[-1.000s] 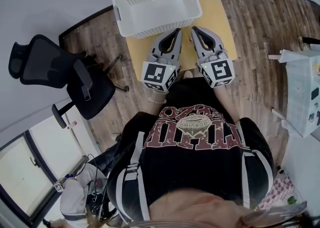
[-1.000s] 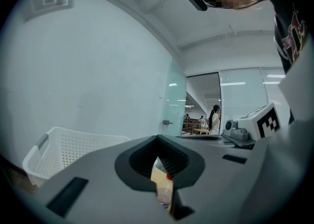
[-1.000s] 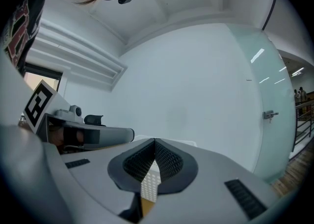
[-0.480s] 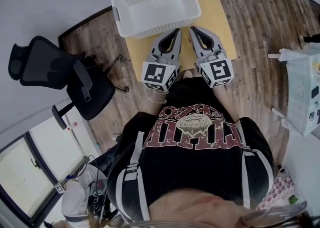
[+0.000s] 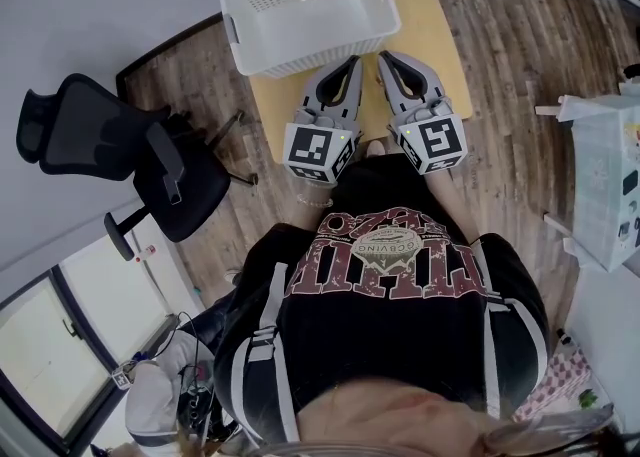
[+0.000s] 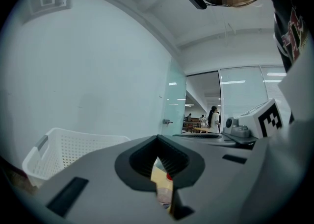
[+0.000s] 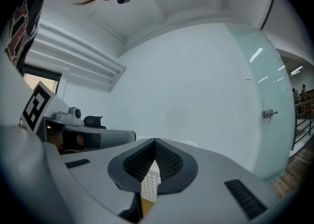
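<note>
A small yellow wooden table (image 5: 438,37) stands on the plank floor, with a black office chair (image 5: 150,160) well off its left edge. A white perforated basket (image 5: 320,50) takes up the far end of the table, reaching from the left edge almost to the right one, and nothing can be seen lying in it. The two grippers lie side by side over the near half of the table, both pointing at the basket's near wall. The tips of the left gripper (image 5: 354,64) and of the right gripper (image 5: 386,58) are just beside that wall and close to each other. In the left gripper view the jaws are pressed together at the tips, with nothing pinched between them. The right gripper view shows the same for the right one: tips meeting, nothing in the grip. Through the narrow slit below the left jaws a small clear bottle (image 6: 167,191) with a red cap shows against the yellow top; the head view does not show where on the table it is.
</note>
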`<control>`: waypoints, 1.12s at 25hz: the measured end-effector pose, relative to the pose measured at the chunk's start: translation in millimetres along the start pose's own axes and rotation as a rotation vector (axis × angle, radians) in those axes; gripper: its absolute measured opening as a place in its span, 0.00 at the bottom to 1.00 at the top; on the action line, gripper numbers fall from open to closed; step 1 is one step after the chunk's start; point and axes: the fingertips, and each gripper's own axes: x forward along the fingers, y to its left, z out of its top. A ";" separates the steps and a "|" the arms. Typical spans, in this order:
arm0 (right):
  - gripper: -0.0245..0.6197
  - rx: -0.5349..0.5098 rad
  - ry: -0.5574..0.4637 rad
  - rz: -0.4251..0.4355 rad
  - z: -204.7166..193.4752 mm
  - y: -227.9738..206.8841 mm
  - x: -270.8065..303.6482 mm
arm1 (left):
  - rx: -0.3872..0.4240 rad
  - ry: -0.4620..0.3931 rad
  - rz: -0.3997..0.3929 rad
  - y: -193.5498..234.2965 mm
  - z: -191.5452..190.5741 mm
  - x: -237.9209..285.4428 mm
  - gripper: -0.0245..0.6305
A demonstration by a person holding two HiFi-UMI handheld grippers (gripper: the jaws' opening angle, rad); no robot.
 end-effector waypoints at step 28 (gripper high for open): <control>0.06 -0.003 0.006 0.007 -0.4 1.8 -3.5 | -0.001 0.008 0.012 -1.2 -3.1 -0.8 0.11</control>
